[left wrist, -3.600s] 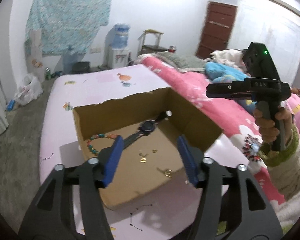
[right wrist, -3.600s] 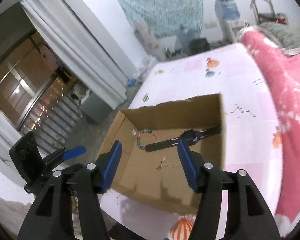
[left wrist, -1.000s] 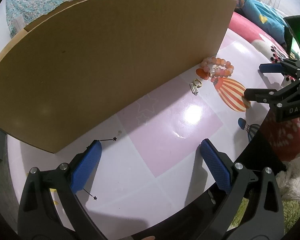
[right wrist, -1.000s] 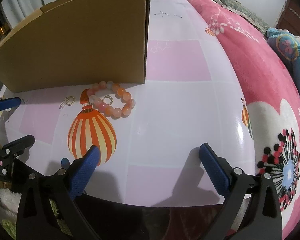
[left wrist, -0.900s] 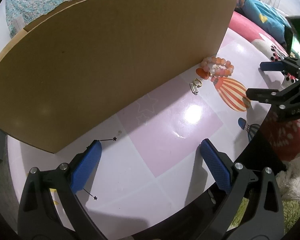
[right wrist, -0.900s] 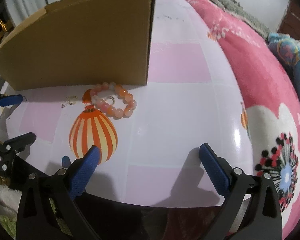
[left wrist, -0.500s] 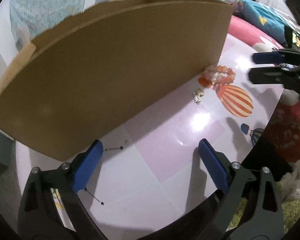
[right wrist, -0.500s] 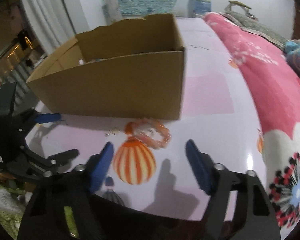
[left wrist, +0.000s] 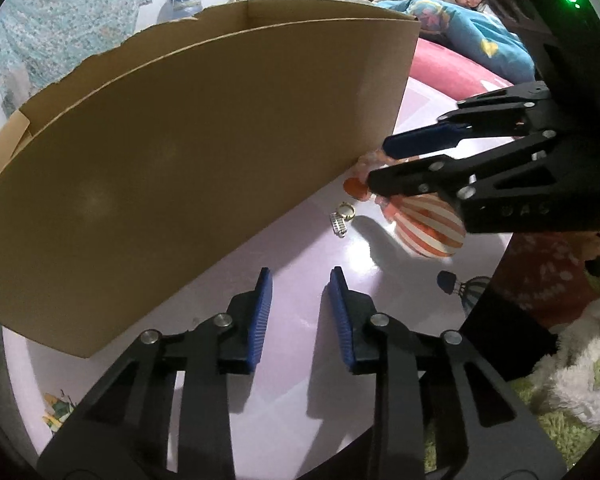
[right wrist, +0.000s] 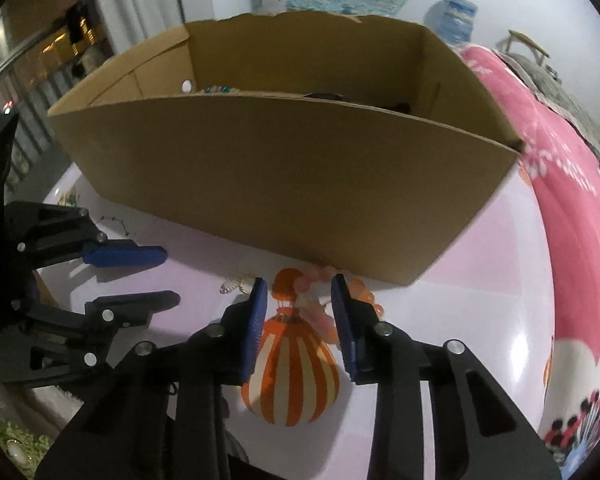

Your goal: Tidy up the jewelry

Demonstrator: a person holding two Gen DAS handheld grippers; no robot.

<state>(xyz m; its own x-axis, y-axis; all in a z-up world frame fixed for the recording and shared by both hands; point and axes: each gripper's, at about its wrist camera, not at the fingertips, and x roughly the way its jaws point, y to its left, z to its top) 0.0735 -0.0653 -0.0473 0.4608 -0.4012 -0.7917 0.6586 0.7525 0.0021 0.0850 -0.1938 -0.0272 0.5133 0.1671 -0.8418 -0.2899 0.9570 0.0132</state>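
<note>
An orange and pink bead bracelet [right wrist: 320,308] lies on the table against the near wall of the cardboard box [right wrist: 284,176]. My right gripper [right wrist: 299,298] is partly open with its fingers either side of the bracelet, not closed on it. In the left wrist view the right gripper [left wrist: 380,168] hides most of the bracelet [left wrist: 370,160]. A small gold ring with a silver charm [left wrist: 342,216] lies just left of it, also seen in the right wrist view [right wrist: 234,285]. My left gripper [left wrist: 300,280] is partly open and empty, low over the table.
The box [left wrist: 188,160] holds a beaded bracelet [right wrist: 218,90] and a dark watch [right wrist: 324,96] behind its wall. The table [left wrist: 292,248] has a pink cover with balloon prints. A pink bed [right wrist: 572,208] runs along the right. A thin chain [right wrist: 116,222] lies at the left.
Both grippers have narrowed from wide open. My right gripper has moved forward and down onto the bracelet. My left gripper has risen slightly and turned toward the ring.
</note>
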